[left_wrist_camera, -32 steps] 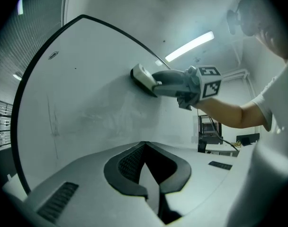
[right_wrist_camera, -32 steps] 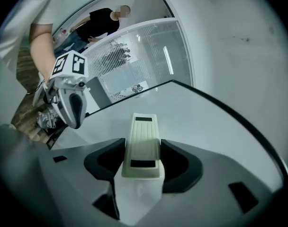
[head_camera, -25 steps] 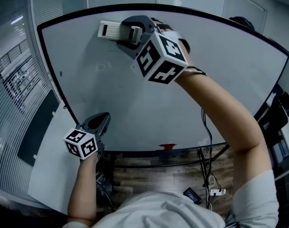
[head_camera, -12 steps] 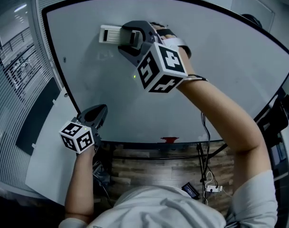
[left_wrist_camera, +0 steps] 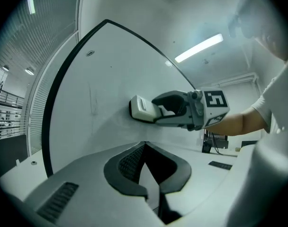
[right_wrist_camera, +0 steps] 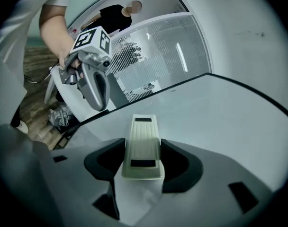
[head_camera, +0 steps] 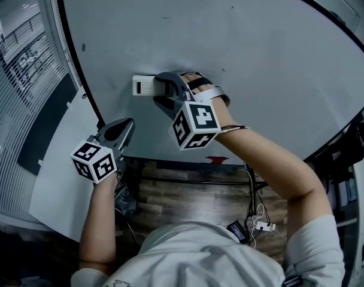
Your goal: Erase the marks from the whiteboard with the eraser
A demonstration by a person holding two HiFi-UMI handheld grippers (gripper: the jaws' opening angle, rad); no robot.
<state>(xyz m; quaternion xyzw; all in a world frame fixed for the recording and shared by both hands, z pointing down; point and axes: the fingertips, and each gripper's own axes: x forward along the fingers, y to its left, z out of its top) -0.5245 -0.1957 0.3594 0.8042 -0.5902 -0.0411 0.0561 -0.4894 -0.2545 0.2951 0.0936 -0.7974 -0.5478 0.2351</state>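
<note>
- The right hand-held gripper (right_wrist_camera: 144, 161) is clamping the eraser (right_wrist_camera: 144, 145) between its jaws. The eraser's front end is sticking out ahead of the fingertips, and its underside is lying against the whiteboard (right_wrist_camera: 238, 117).
- The left hand-held gripper (left_wrist_camera: 145, 169) is keeping its jaws together with nothing between them. It is hanging below the right one and just off the board's lower edge, taking no part in the wiping.
- In the head view, the board around the eraser (head_camera: 143, 85) is looking almost clean: no bold writing is showing, only a few faint specks well above the right hand-held gripper (head_camera: 163, 89) and a pale streak to the left of it, and I cannot tell whether these are ink.
- Judging from this, most of the erasing is looking done. Only a pass over those faint traces is appearing to be left.
</note>
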